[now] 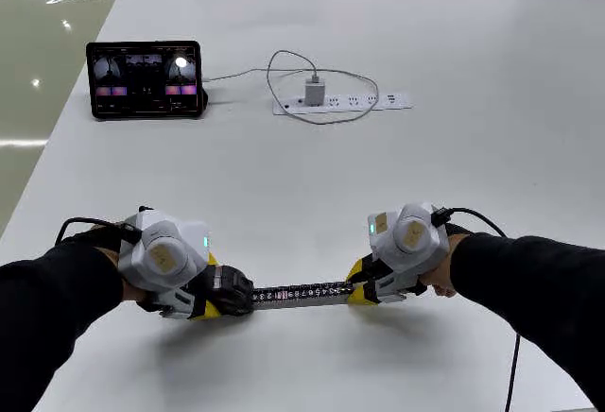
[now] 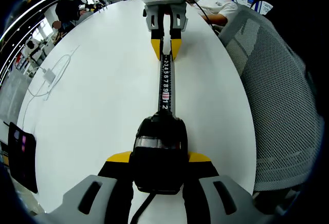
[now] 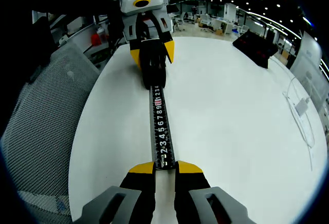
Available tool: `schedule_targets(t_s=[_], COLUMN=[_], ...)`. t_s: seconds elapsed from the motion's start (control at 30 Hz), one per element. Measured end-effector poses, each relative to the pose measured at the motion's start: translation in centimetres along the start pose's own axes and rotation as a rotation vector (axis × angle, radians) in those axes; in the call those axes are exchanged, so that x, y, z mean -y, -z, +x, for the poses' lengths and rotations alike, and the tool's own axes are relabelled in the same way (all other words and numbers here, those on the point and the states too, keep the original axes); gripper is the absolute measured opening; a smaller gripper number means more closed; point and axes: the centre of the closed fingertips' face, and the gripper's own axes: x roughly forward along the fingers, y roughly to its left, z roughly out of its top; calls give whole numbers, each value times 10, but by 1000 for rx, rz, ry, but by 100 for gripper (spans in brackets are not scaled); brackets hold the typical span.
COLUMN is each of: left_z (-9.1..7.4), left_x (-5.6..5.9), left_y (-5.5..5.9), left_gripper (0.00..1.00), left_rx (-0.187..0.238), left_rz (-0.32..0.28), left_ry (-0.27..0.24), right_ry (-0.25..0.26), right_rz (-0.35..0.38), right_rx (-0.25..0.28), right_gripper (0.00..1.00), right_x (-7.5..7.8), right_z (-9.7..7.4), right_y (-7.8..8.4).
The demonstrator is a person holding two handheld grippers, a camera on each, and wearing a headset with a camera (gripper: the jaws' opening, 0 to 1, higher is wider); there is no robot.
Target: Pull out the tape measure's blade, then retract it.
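The tape measure (image 1: 230, 291) lies low on the table (image 1: 425, 166), at about 6 o'clock from where I look down, close to the near edge. My left tongs (image 1: 222, 295) are clamped round its black case, one yellow tip on each side, which pins the case so it can't slide when the other end is drawn. A short run of blade (image 1: 302, 292) stretches from the case toward 3 o'clock, flat and straight just above the table, numbers up. My right tongs (image 1: 359, 294) are pinched on its free end; in the right gripper view the blade runs straight in between the two closed tips. Holding both ends in one line keeps the blade from twisting or buckling, I'd say. From this alone I can't tell whether I'm on the pull or the return; the blade looks only partly out.

Farther off, a tablet (image 1: 145, 78) stands at 11 o'clock with its screen lit, and a power strip (image 1: 369, 102) with a white charger (image 1: 315, 89) and a looped cable (image 1: 321, 122) sits near 12 o'clock, all well apart from the work. A mesh chair (image 2: 277, 95) sits beside the table edge. Nothing lies along the blade's line, so I judge the way open toward 3 o'clock.
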Motion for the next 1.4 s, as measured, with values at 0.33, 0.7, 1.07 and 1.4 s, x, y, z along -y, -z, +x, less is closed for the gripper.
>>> schedule_targets(t_s=[0.33, 0.7, 1.07, 1.4], left_z=[0, 0, 0, 0], left_x=[0, 0, 0, 0], left_y=[0, 0, -1, -1], left_gripper=[32, 32, 32, 32], left_rx=[-1, -1, 0, -1], left_rz=[-2, -1, 2, 3], left_ry=[-1, -1, -1, -2], right_ry=[2, 7, 13, 19], right_rz=[6, 11, 26, 27], right_rx=[1, -2, -5, -13], right_gripper=[9, 9, 9, 9], right_x=[1, 2, 1, 2], right_z=[-4, -7, -11, -17], right_y=[5, 10, 15, 22])
